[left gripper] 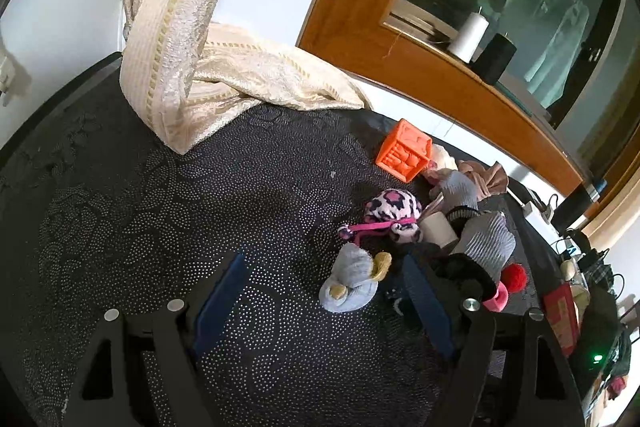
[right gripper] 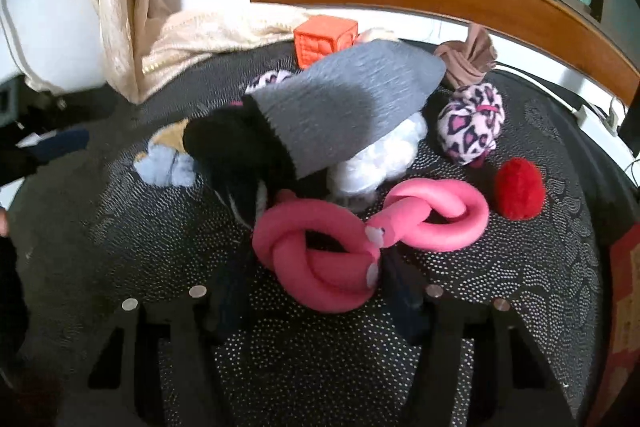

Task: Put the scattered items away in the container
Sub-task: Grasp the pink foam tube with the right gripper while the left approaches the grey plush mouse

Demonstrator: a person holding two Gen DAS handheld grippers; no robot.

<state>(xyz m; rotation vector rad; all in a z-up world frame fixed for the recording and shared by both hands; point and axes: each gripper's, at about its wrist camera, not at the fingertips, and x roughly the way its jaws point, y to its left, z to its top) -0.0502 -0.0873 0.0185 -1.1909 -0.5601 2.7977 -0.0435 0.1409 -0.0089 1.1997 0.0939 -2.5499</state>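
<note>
The scattered items lie clustered on the dark dotted tabletop [left gripper: 160, 207], toward its far right side in the left wrist view. A knotted pink foam tube [right gripper: 320, 259] sits directly ahead of the right gripper [right gripper: 316, 291], between its two dark fingers; jaws spread wide on either side of it, and whether they touch the foam cannot be told. Just behind the tube lies a grey-and-black sock [right gripper: 320, 115], tilted, covering part of a white fluffy item [right gripper: 380, 155]. A red pom-pom [right gripper: 519, 188] rests to the right of the tube, apart from it. A pink leopard-print bundle [right gripper: 471, 123] sits beyond the pom-pom, with a knotted tan stocking [right gripper: 468, 57] behind it. An orange plastic cube [right gripper: 324, 41] stands at the far edge near the cream curtain [right gripper: 120, 7]. A pale blue sock bundle with tan patches [right gripper: 168, 163] lies left of the grey sock.

The left gripper [left gripper: 324, 291] points down at the tabletop, blue-padded fingers [left gripper: 218, 303] wide apart, holding nothing; the pale blue bundle lies between the fingertips, nearer the right one. No container can be identified.
</note>
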